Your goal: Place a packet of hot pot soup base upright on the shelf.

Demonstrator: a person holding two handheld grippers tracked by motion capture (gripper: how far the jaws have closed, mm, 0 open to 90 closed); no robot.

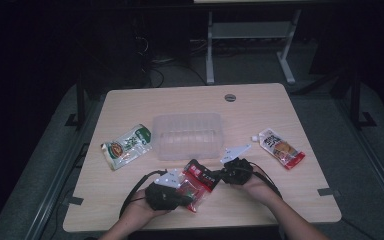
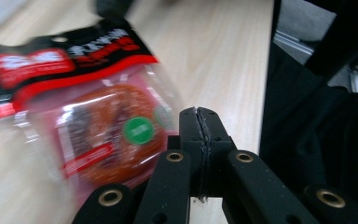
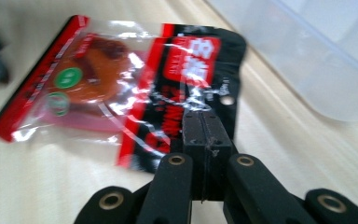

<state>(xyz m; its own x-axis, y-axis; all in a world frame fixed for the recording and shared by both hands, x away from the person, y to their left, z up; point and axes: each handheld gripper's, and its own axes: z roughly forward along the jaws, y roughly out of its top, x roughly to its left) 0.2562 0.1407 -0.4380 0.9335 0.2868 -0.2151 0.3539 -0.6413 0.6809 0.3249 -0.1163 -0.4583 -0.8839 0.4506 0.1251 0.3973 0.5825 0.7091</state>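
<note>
Now, at the near edge of the desk [image 1: 130, 210], the left claw [image 1: 179, 192] pinches one end of the red snack packet [image 1: 197, 182]; the right claw [image 1: 223, 175] clamps its black end, just before the clear box [image 1: 187, 135].

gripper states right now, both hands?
Left gripper: shut, with nothing visibly between its jaws; the red-and-black plastic snack packet lies beside it.
Right gripper: shut on that packet's black edge.
</note>
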